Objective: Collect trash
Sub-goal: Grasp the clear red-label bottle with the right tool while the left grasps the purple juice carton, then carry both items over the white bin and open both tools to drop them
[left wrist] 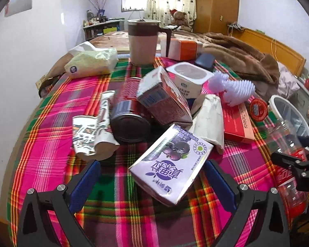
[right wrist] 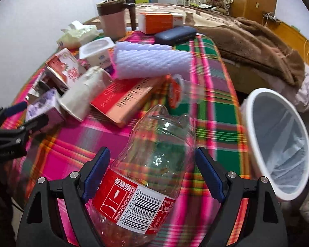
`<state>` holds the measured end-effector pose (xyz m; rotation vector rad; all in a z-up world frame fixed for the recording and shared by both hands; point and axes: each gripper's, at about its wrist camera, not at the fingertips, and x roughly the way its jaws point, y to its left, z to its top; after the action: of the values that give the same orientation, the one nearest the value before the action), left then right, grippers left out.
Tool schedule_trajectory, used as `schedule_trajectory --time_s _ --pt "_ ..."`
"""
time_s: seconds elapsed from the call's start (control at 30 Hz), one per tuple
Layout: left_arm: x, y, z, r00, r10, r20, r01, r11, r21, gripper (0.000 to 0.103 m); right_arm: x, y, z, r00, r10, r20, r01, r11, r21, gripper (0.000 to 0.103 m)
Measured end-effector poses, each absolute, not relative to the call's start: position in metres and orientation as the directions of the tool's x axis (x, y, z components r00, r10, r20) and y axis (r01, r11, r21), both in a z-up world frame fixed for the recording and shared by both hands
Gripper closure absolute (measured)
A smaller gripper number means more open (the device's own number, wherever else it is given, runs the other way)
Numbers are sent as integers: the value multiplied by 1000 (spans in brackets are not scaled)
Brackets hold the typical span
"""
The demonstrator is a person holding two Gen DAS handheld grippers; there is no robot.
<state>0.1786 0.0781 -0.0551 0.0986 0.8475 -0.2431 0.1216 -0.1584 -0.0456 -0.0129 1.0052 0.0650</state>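
Note:
My right gripper holds a clear plastic bottle with a red label between its blue pads, above the plaid tablecloth. A white trash bin with a clear liner stands off the table's right edge. My left gripper is open, its blue pads on either side of a purple milk carton without touching it. Behind the carton lies a heap of trash: a dark red can, a red carton, crushed paper cups, a yogurt cup and a red box.
A pink jug, a tissue pack, an orange-and-white box and a dark case stand at the table's far end. White foam netting lies right of the heap. A bed with a brown blanket is beyond.

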Motion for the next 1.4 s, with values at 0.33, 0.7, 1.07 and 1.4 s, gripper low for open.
schedule_trajectory --time_s 0.33,0.7,1.07,1.4 --pt "175 59 -63 572 -239 -784 326 944 -51 17 106 -174 -42 585 23 -811 -67 998 -20 17" --pt "155 36 -56 566 -264 -781 370 928 -46 23 92 -193 -42 623 -30 -781 29 999 -15 17" --pt "168 35 -63 547 -245 -800 345 937 -51 38 88 -201 -48 622 18 -783 23 999 41 37" --pt "158 30 -56 576 -251 -778 296 951 -88 41 86 -212 -48 651 65 -756 14 995 98 38"
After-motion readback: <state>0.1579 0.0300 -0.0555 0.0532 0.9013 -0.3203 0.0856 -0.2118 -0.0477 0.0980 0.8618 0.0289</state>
